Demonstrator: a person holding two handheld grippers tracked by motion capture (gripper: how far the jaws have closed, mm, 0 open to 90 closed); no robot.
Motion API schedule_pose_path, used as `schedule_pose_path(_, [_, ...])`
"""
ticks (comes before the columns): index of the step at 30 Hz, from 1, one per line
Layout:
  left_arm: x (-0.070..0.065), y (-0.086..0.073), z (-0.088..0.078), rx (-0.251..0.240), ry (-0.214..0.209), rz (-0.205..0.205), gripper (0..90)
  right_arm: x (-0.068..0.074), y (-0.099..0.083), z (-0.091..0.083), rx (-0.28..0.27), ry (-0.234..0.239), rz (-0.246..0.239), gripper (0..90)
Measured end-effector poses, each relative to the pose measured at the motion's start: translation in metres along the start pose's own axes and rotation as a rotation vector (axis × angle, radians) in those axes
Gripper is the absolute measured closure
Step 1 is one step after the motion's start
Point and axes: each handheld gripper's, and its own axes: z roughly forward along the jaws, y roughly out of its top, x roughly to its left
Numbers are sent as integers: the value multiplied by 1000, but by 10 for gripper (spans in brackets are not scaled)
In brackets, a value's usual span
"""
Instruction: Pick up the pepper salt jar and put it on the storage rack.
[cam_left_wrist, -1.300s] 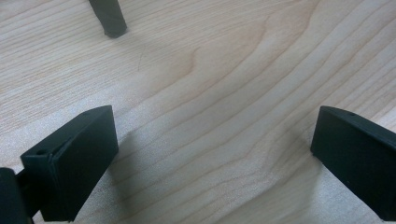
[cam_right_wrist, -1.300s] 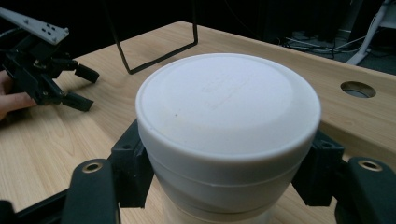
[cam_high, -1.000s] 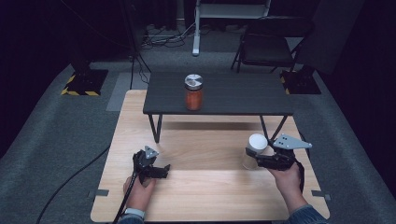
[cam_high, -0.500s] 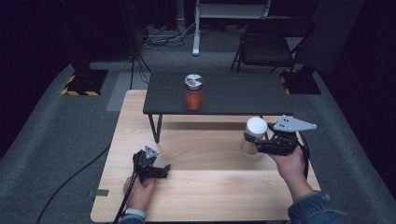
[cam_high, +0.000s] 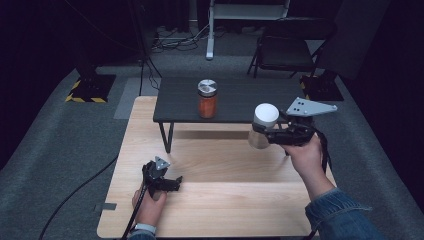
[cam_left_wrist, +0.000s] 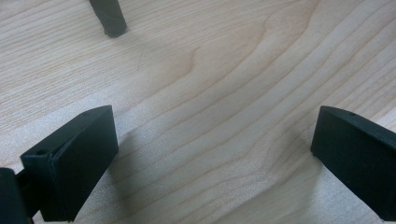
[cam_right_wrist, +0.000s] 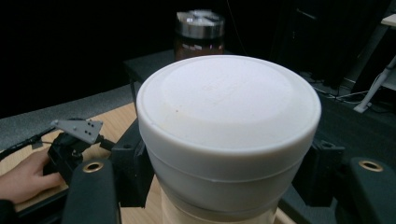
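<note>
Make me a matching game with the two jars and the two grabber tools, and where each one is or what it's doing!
Things:
1. white-lidded jar
2. orange jar
3. left gripper
4. right gripper

Places or states:
A. stands on the low black table
B. low over the wooden tabletop, jaws open and empty
C. held up in the air between two jaws
D. shut on a jar

Pairs: 1-C, 2-A, 3-B, 4-D
</note>
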Motion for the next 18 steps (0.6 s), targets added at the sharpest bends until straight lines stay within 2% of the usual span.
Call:
schedule_pose_path(11, [1, -1, -1, 0, -7, 5, 5, -19, 26, 19, -8, 2, 30, 338])
schedule_pose_path(18, [6, -5, -4, 0, -49, 50, 5, -30, 34, 32, -6, -35, 38, 338])
